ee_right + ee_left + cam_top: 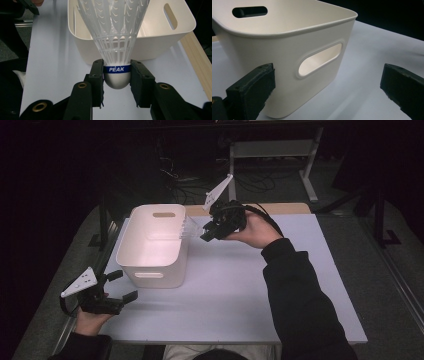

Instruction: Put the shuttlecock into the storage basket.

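Note:
A white plastic shuttlecock (116,37) with a blue PEAK band is clamped by its cork between the jaws of my right gripper (117,75). In the high view that right gripper (206,234) is held above the table just right of the white bin (155,245), and the shuttlecock (190,227) skirt points at the bin's right rim. The bin (155,47) looks empty inside. My left gripper (126,286) stands open near the table's front left, its jaws facing the bin's (287,57) near wall with the handle slot.
The table (250,285) has a pale top with a wooden strip (197,57) along its far edge. Beyond it stand a white table frame (280,150) and loose cables on the floor. A dark sleeve (300,295) crosses the right half of the table.

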